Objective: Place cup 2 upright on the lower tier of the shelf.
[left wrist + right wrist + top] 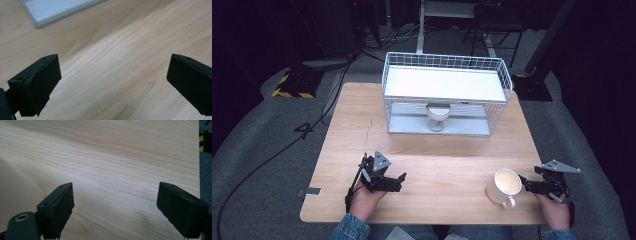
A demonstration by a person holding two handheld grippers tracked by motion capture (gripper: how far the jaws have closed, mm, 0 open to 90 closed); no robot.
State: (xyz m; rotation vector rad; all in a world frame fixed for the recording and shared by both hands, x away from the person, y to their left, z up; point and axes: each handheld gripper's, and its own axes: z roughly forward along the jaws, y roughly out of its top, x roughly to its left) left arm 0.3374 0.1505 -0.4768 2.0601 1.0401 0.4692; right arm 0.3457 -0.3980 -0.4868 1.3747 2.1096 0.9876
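A cream mug [504, 185] stands upright near the table's front right, handle toward the front edge. My right gripper [525, 183] lies just to its right, jaws open. In the right gripper view, bare wood shows between the jaws [115, 207], and the mug's wall [15, 192] bulges in outside the left jaw. My left gripper [401, 179] sits low over the front left of the table, pointing right. Its jaws [113, 82] are spread wide over bare wood. A second pale cup [438, 116] stands on the lower level of a white wire rack [387, 95].
The rack stands at the back middle of the wooden table [362, 125], with a flat white shelf [442, 82] on top; its grey base plate [57, 10] edges into the left gripper view. Cables and a hazard-striped foot [292, 87] lie on the floor behind.
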